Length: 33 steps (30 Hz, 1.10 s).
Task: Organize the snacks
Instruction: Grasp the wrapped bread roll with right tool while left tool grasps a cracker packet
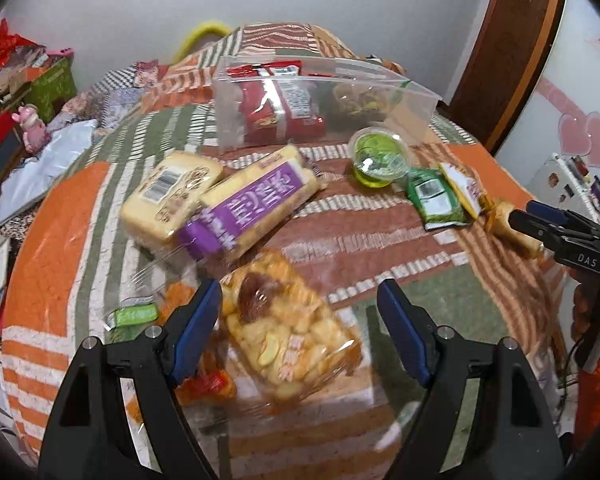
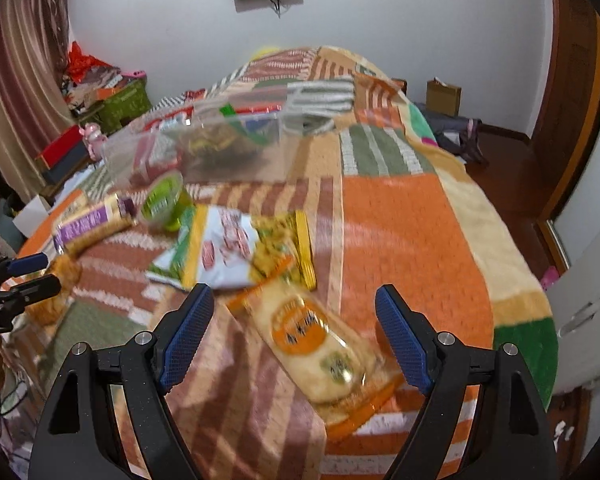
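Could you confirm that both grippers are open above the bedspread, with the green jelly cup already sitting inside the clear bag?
Not quite: the green jelly cup sits on the bedspread in front of the clear bag, not inside it, as the left wrist view shows. Both the left gripper and the right gripper are indeed open.

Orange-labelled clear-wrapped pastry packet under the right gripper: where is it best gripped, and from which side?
Probably across the middle of the orange-labelled clear-wrapped pastry packet, coming down from above. It lies flat on the patchwork quilt, long and narrow, slanting between the open jaws of the right gripper. Its long sides are clear of the white snack bag, and the crimped ends look flimsy.
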{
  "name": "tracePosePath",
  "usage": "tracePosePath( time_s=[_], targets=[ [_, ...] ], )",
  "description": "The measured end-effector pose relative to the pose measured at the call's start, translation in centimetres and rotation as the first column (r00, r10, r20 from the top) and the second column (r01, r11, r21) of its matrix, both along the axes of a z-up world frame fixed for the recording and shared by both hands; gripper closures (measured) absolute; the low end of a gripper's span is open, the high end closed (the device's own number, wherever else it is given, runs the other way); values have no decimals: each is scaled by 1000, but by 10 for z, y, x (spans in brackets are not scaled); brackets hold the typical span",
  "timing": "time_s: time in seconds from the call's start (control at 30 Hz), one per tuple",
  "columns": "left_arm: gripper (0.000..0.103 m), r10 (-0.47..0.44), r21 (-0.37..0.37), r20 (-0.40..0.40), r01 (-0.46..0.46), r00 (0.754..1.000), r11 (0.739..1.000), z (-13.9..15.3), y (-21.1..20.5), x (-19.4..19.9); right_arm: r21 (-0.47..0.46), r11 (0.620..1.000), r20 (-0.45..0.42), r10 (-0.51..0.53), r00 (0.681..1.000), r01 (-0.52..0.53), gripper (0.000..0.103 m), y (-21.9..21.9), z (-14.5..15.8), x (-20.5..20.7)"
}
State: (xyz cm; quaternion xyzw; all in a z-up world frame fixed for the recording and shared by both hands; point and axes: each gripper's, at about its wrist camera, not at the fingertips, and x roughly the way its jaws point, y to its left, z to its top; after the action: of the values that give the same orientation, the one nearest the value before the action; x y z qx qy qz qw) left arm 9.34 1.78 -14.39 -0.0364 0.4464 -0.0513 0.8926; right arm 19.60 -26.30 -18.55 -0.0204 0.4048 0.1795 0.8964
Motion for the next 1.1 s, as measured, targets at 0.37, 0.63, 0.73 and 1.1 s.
tracePosePath(
  time_s=[0.37,0.63,0.73,1.1],
  targets=[
    [41,39,-54,1,-39,999,998,-4,13,-15,-21,1000,-17,12,1000,-13,35,-5,-15,-4],
    [43,14,-51,7,-14,1000,999,-2,4,-12,60,998,-29,24,999,-22,67,-6,-13,-7],
    [43,-19,-74,26,20,999,997,1,-3,-6,79,997,-13,23,1000,-22,69,-3,-9,-8],
    [43,-63,-39,36,64,997,997,-2,-17,6,152,986,69,52,996,-62,70,12,23,-11]
  ],
)
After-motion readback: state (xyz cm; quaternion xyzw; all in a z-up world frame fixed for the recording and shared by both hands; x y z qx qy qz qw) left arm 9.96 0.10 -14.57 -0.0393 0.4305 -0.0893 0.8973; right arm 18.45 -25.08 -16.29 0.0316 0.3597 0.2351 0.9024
